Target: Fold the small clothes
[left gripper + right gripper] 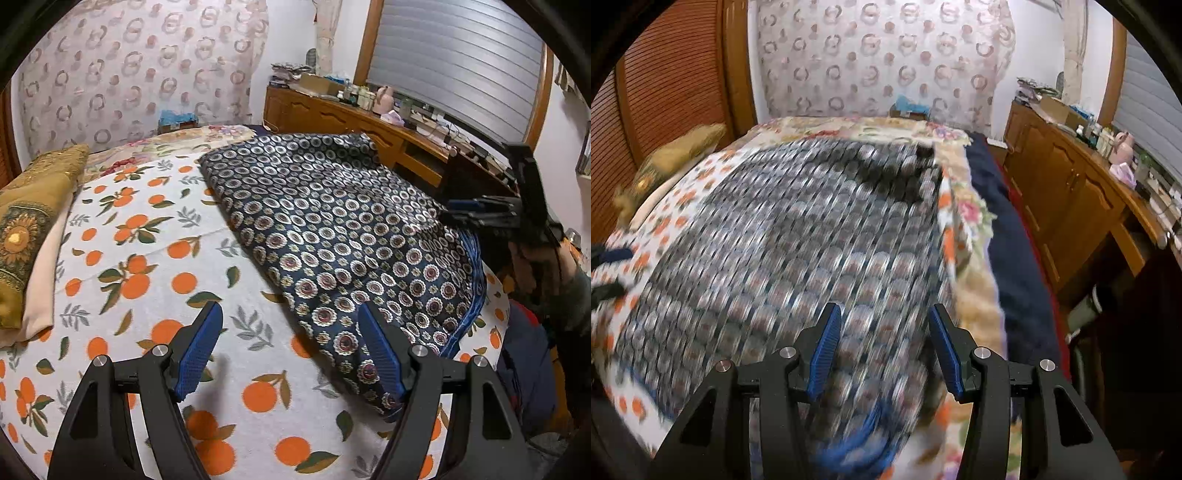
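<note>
Cloth [347, 236], dark and patterned, lies folded flat on the bed [155, 258]; it looks soft, light, probably floppy. I'd pinch its near corner. Left gripper [291, 354] gapes empty; right gripper [882, 350] too.

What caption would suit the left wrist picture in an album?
Open left gripper hovering over the orange-print bedsheet beside a dark patterned garment spread on the bed.

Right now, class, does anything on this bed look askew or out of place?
Yes. The dark patterned garment lies at a slant across the orange-print sheet, not square to it. Its far corner is rumpled, and a blue trim peeks out along its right edge. Nothing looks spilled or damaged.
</note>
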`<state>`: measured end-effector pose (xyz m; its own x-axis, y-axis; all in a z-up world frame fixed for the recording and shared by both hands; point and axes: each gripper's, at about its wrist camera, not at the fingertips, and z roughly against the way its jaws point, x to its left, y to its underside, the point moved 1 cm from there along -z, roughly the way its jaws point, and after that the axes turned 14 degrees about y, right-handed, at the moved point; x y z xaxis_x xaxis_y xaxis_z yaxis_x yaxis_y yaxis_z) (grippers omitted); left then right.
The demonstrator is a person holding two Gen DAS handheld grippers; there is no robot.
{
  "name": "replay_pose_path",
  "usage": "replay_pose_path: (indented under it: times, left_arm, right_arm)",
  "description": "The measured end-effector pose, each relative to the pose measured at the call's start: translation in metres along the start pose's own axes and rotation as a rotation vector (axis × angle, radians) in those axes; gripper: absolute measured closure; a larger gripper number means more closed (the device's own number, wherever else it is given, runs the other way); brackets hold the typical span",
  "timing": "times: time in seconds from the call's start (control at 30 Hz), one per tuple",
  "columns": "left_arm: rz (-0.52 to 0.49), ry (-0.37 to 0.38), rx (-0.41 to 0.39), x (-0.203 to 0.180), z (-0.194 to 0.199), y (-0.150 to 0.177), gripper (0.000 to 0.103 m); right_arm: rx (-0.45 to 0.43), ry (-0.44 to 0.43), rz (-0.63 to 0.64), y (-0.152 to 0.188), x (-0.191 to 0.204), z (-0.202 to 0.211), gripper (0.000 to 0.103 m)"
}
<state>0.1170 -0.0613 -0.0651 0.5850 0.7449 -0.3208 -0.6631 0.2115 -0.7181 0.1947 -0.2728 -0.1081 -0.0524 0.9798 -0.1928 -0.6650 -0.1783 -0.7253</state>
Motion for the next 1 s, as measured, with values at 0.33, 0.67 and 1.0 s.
replay_pose_path:
  times: [0.33, 0.67, 1.0]
  left_arm:
    - [-0.017, 0.007, 0.034, -0.009, -0.006, 0.004, 0.027]
    - [-0.01, 0.039, 0.061, -0.014, -0.009, 0.01, 0.033]
    - [0.026, 0.12, 0.126, -0.016, -0.012, 0.022, 0.05]
  right_arm:
    - [-0.062, 0.014, -0.051, 0.033, -0.018, 0.027, 0.1]
    - [-0.031, 0.045, -0.057, 0.044, -0.006, 0.045, 0.083]
    - [0.022, -0.007, -0.116, 0.068, -0.006, 0.055, 0.054]
